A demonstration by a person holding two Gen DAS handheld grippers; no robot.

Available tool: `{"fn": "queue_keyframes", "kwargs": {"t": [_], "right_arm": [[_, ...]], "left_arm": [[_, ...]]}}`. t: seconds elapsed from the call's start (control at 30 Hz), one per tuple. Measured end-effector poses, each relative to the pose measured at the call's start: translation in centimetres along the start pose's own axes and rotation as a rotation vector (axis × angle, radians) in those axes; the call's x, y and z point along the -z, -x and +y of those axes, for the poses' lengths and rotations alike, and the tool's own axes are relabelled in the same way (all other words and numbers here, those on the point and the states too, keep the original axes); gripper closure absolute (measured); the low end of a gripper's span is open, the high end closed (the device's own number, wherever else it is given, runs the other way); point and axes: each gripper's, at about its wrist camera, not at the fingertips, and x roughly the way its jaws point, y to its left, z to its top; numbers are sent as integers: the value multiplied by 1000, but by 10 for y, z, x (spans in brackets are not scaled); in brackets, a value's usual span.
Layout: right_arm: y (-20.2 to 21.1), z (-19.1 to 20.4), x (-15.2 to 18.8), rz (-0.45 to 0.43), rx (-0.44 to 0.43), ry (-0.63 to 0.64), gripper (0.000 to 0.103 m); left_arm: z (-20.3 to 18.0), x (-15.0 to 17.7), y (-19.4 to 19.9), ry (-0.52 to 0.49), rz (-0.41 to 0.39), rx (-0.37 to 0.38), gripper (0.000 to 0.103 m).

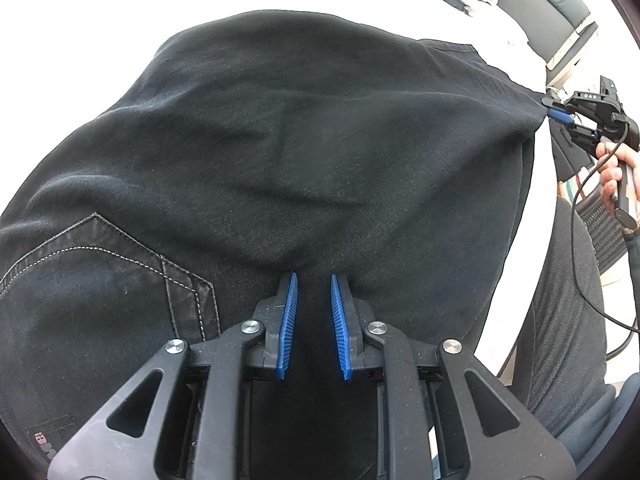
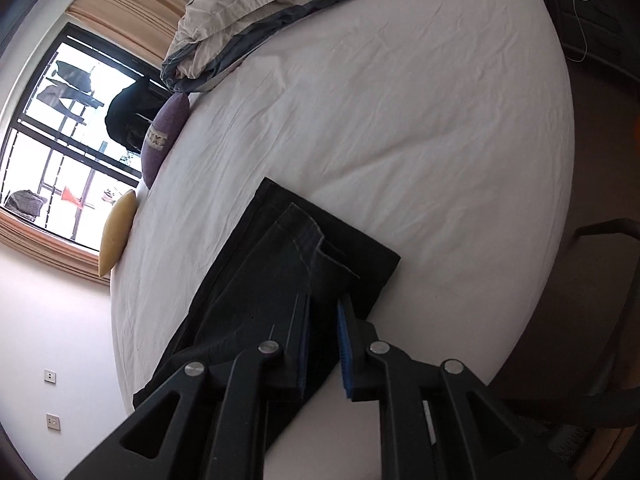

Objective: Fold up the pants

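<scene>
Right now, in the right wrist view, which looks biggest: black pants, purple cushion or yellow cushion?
1. Black pants, though they lie nearest the camera.
2. Purple cushion.
3. Yellow cushion, only slightly smaller; nearly alike.

Pants (image 2: 296,280) spread on bed (image 2: 400,120), near its lower edge. Left gripper (image 1: 313,280) at near edge of fabric, pocket (image 1: 108,280) to its left. Right gripper (image 1: 554,110) at far right corner of fabric. Duvet (image 2: 248,12) at far end; pillows (image 2: 160,140) along left edge.
</scene>
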Motion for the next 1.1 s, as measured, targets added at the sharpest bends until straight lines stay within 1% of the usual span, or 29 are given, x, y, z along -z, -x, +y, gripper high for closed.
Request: {"fn": "queue_keyframes", "kwargs": {"t": [0.07,0.1,0.13,0.17,0.2,0.27,0.33,0.37,0.4,0.43,0.47,0.53,0.57,0.63,0.67,0.77,0.8,0.83,0.87,0.9,0.93,1.03,1.1], "right_arm": [[-2,3,-5,4,-25,13,87],[-1,5,-10,5,-24,30,87],[4,8,-15,-12,-19,44,86],[10,11,-21,-35,-1,61,79],[16,14,-28,-61,41,83,76],[31,16,-42,-122,82,113,74],[39,19,-57,-135,84,151,74],[36,24,-65,-110,76,194,71],[27,30,-71,-57,60,247,66],[15,37,-75,18,38,303,51],[2,43,-79,70,20,362,48],[-19,49,-85,87,31,448,48],[-31,47,-90,119,29,455,48],[-56,37,-99,200,4,407,48],[-64,34,-102,218,8,392,48],[-84,31,-101,275,-21,403,48],[-92,32,-98,304,-10,416,48],[-98,32,-94,327,9,433,51],[-102,34,-91,340,16,452,65],[-103,37,-89,346,13,469,74],[-103,39,-87,346,17,485,80],[-97,48,-84,330,42,534,92],[-89,54,-85,307,55,572,95]], "left_arm": [[-1,0,1,0,0,-4,86],[-1,0,1,0,0,-4,86],[-1,0,0,0,1,-4,86],[-1,0,-1,-1,2,-4,86],[0,1,-1,-2,3,-4,86],[1,1,-1,-2,1,-1,86],[1,2,-2,-4,-1,0,86],[1,2,-2,-5,-2,0,86],[1,2,-2,-7,-1,0,86],[1,1,-2,-7,-1,1,86],[1,1,-2,-7,-2,2,86],[2,2,-2,-3,-3,5,86],[2,2,-2,-1,-3,6,86],[3,3,-2,-3,-2,6,86],[2,3,-2,-5,-1,6,86],[3,3,-2,-8,0,12,86],[3,2,-2,-8,1,14,86],[3,2,-2,-8,1,15,86],[3,2,-2,-8,0,14,86],[2,2,-2,-9,-1,14,86],[2,2,-2,-8,-2,13,86],[3,2,-2,-5,-6,17,86],[3,3,-1,-4,-7,19,86]]}}
